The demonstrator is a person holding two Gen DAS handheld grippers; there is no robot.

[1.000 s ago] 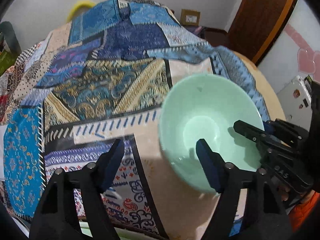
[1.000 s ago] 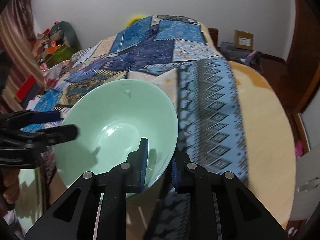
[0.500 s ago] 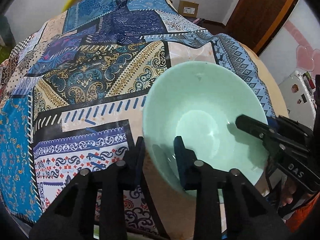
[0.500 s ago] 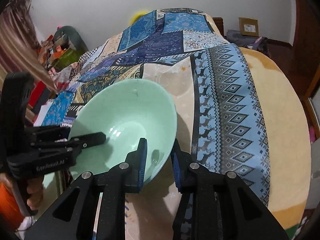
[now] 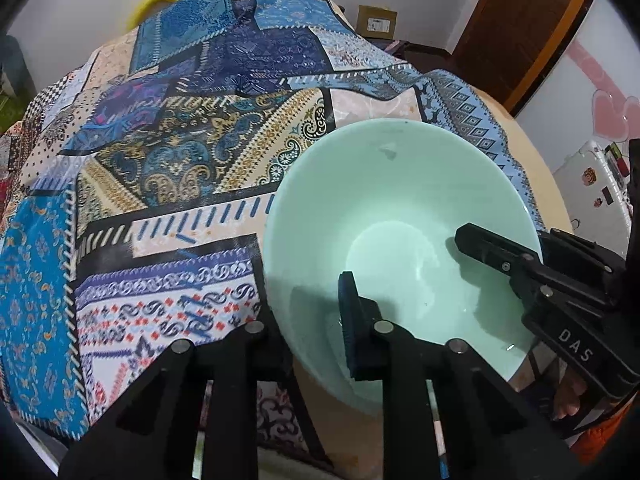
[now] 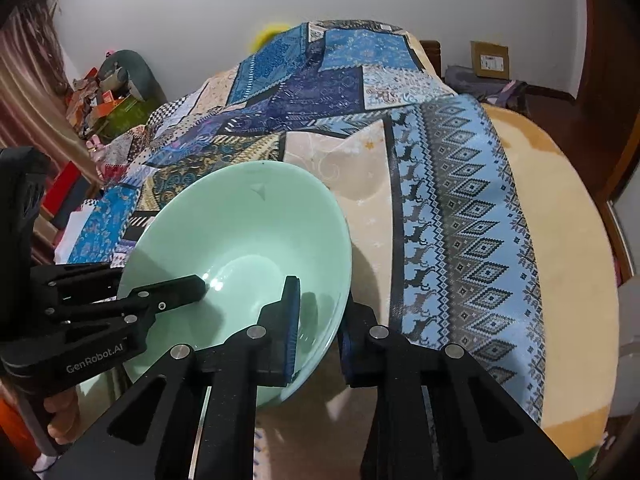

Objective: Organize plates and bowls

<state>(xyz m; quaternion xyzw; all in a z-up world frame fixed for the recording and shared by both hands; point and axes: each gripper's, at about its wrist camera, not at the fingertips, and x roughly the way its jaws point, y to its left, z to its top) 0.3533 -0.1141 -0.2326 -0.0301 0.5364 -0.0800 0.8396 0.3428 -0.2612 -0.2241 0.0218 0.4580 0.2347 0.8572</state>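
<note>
The left gripper is closed on the near rim of the mint-green bowl: its jaws have just been closing, and now one pad is inside the bowl and the other is outside the wall. The right gripper is clamped on the opposite side of the same rim, also with one pad inside and one outside. So both grippers hold one bowl between them.

The bowl is tilted and seems lifted a little above the patterned blanket, near the front edge of the bed; whether its base touches the cloth I cannot tell.

The bowl is empty. No plate and no other bowl is visible in either view, so no stack can be judged. I think the task is in the middle: this bowl is gripped but not yet put in its place.
</note>
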